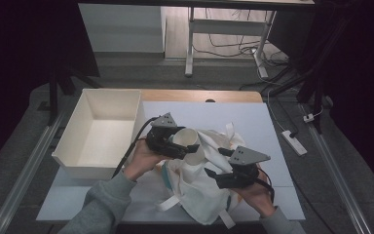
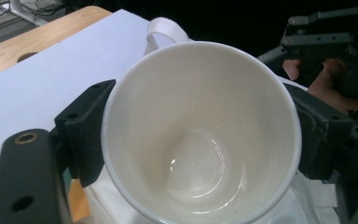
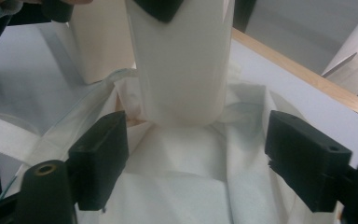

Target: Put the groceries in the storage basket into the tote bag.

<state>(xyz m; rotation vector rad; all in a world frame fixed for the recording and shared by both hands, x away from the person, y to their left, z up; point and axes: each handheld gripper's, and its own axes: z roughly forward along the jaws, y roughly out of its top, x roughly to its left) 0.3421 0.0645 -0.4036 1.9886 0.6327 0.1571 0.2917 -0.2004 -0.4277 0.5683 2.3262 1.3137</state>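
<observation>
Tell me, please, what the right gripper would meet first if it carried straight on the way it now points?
Most likely the white cloth bag lying between its open jaws, and just beyond it the base of the white cup held by the left gripper. Depth is hard to judge, so the right gripper may already be near the cloth.

No legible text – no labels, no numbers

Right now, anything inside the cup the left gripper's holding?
No. In the left gripper view the white cup, clamped between the left gripper's jaws, shows a bare, glossy interior down to its bottom.
</observation>
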